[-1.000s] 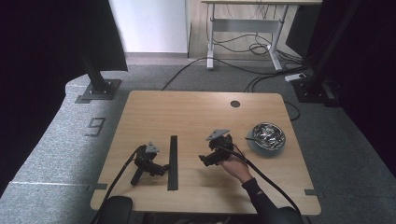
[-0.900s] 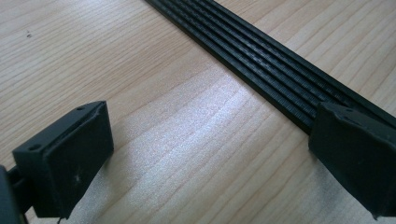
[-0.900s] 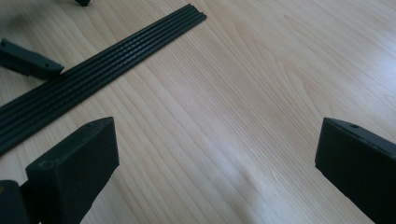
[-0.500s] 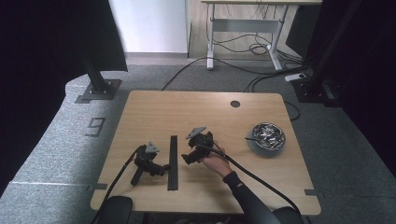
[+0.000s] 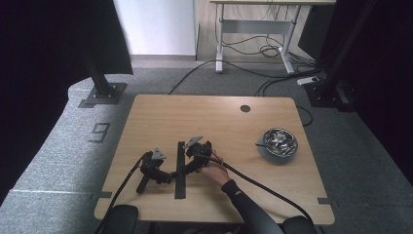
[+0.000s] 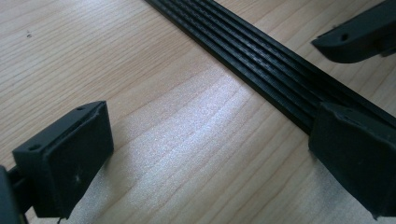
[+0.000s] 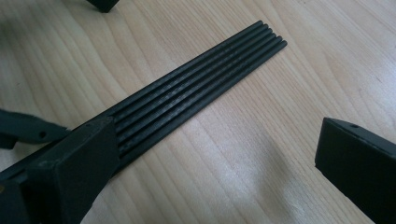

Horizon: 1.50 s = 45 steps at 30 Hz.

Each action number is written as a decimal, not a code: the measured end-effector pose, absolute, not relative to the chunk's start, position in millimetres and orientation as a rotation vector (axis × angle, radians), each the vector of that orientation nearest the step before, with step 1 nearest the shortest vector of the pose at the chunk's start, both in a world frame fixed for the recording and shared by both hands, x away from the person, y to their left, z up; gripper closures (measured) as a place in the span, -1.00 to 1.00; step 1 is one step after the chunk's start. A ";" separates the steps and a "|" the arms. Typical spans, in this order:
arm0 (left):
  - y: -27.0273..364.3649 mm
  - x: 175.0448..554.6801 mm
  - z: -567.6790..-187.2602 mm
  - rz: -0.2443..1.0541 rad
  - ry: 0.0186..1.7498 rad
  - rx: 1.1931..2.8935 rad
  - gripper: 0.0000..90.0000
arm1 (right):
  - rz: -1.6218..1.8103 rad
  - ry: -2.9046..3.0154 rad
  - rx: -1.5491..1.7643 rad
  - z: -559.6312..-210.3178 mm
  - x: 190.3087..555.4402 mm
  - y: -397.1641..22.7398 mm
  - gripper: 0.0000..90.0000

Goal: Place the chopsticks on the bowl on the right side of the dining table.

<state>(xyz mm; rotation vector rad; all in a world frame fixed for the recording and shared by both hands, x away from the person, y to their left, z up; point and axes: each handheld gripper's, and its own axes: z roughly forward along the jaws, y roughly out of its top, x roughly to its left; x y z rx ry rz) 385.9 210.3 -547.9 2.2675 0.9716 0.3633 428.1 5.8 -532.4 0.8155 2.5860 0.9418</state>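
A long black ribbed strip (image 5: 180,170) lies flat on the wooden table (image 5: 214,117), running near to far. My left gripper (image 5: 168,174) lies on the table just left of it, open, its jaws on either side of bare wood (image 6: 212,158) with the right jaw over the strip's edge (image 6: 261,60). A hand holds my right gripper (image 5: 191,163) at the strip's right side. It is open (image 7: 215,172), the left jaw above the strip (image 7: 196,88) and the right jaw over bare wood. Nothing is held.
A metal bowl (image 5: 277,141) with shiny contents stands at the table's right. A dark round hole (image 5: 245,108) marks the far edge. Cables trail from both grippers off the near edge. The other gripper's jaw tips (image 7: 28,128) sit close beside the strip.
The right gripper has travelled left from near the bowl to the black strip, ending beside the left gripper. The left gripper and the strip have stayed put.
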 end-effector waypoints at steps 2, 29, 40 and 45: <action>210.3 385.9 -547.9 0.364 0.972 2.268 -1.00 | 0.949 2.587 0.822 -534.0 428.8 6.7 -1.00; 210.2 385.8 -548.0 0.363 0.974 2.266 -1.00 | 0.884 2.515 0.914 -543.3 451.0 -1.2 -1.00; 209.9 385.6 -548.2 0.362 0.977 2.261 -1.00 | 0.866 2.511 0.975 -544.5 456.9 -18.7 -1.00; 209.9 385.7 -548.1 0.362 0.976 2.262 -1.00 | 0.888 2.516 1.019 -546.1 458.8 -29.1 -1.00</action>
